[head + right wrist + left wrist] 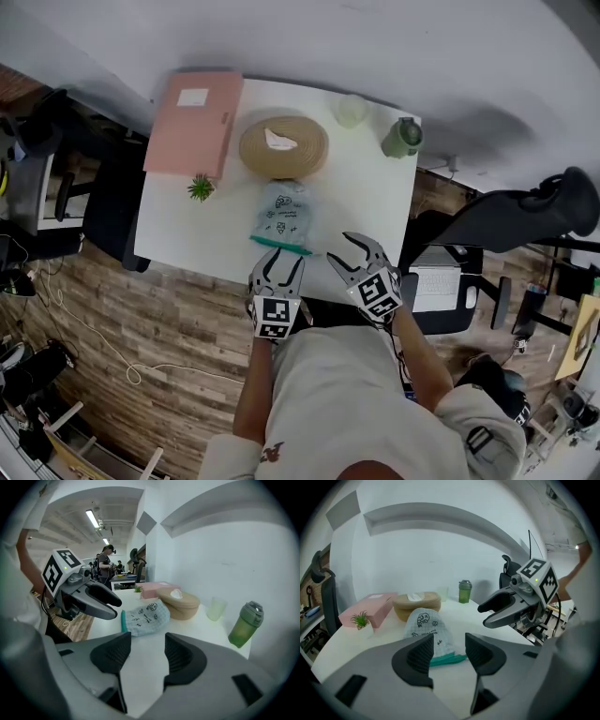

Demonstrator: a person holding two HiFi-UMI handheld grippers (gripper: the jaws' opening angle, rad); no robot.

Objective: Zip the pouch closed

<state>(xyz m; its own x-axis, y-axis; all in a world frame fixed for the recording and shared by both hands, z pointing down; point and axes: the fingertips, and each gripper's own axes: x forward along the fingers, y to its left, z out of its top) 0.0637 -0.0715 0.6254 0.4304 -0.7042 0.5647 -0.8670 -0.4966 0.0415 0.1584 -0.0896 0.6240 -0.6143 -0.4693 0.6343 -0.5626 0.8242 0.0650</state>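
I am looking for anything readable first. The pouch is showing small cartoon doodles and a line or two of print, too small for me to read. The pink box is carrying a white label that I cannot make out either. Each gripper's cube is showing only black-and-white square markers.

The white table is sitting against a pale wall. The box, a little plant, a round tan container, a clear cup and a green bottle are lining its far half. The near strip in front of the pouch is lying bare, so I am seeing open room to its left and right.

The pouch is lying flat in the middle of the table, its far end just beside the tan container and its teal zipper edge facing the near table edge.

I am holding the left gripper with its jaws partly apart and nothing in them; the teal edge is showing through the gap, just beyond the tips. The right gripper is likewise partly spread and empty, hanging to the right of the pouch's near corner, apart from it.
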